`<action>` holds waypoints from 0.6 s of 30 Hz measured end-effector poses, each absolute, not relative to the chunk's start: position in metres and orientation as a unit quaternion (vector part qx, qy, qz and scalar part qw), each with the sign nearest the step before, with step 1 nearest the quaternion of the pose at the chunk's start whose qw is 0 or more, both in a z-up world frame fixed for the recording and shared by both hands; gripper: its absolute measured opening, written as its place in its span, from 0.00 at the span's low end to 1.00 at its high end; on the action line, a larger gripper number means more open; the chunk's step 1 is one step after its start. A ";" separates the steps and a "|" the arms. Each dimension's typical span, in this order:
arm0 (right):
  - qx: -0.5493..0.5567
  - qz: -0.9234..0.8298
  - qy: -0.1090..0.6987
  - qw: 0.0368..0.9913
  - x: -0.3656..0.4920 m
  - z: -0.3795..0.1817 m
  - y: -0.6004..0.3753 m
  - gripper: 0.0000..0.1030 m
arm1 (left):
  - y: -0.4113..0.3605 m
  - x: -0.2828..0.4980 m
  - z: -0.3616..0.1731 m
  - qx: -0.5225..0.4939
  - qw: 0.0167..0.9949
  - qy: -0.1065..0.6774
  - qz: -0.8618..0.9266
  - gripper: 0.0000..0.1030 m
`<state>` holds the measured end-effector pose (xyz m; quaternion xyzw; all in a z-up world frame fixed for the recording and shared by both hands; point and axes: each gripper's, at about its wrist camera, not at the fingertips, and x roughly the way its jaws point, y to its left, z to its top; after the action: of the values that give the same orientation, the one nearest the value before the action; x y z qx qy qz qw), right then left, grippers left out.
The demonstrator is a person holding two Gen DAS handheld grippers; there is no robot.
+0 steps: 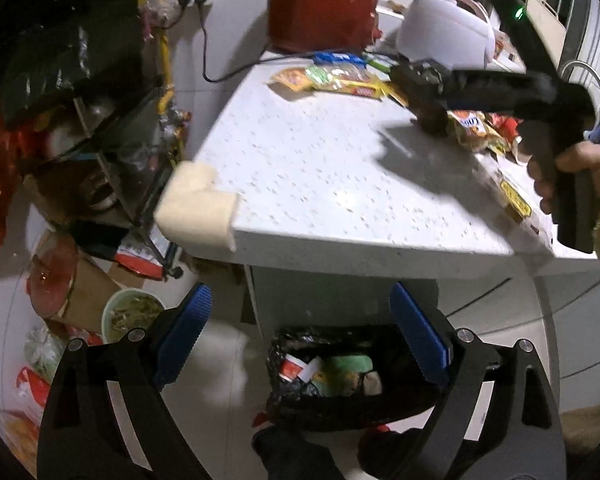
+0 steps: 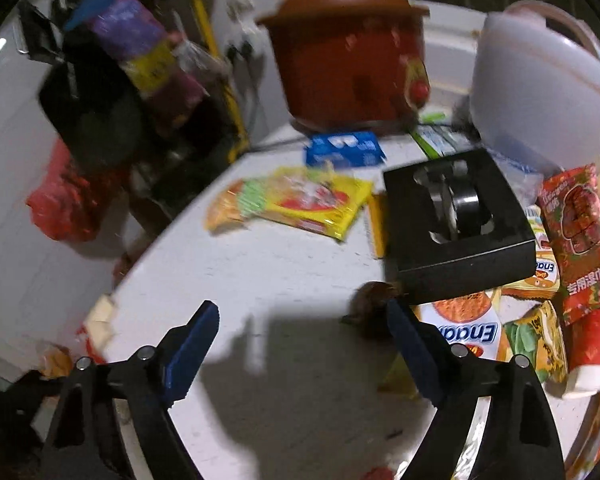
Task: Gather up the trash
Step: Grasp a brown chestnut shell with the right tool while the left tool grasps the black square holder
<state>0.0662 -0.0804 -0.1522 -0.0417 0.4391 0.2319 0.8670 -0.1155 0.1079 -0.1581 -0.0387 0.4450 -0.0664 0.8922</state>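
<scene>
Left gripper: blue pads spread wide apart, nothing between them; it hangs above the floor, just past the counter's edge.
Trash bin: black-lined, on the floor under the counter, directly below the left gripper, with wrappers and crumpled paper inside.
Right gripper: pads apart and empty, held over a bare patch of the white counter.
Hand: grips the right tool's black handle, seen from the left wrist view.
Trash on counter: a yellow noodle packet, a blue wrapper, a heap of snack packets at the right.
Small brown lump: lies just beside the right gripper's right pad.
Black box: sits among the packets.
Background: a red-brown cooker and a white appliance.
</scene>
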 end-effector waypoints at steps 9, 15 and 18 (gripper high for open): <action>-0.055 0.207 0.477 0.852 0.097 -0.176 -0.086 0.44 | 0.123 -0.096 -0.136 -0.065 0.903 0.420 -0.060 0.86; -0.038 0.229 0.486 0.843 0.096 -0.172 -0.088 0.37 | 0.130 -0.049 -0.118 -0.092 0.913 0.393 -0.059 0.86; 0.003 0.238 0.469 0.850 0.079 -0.155 -0.101 0.37 | 0.133 -0.011 -0.110 -0.106 0.916 0.384 -0.052 0.86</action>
<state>0.0794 -0.1010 -0.1550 0.0027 0.4693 0.2377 0.8505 -0.0109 0.1334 -0.1095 -0.1061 0.3836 -0.0519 0.9159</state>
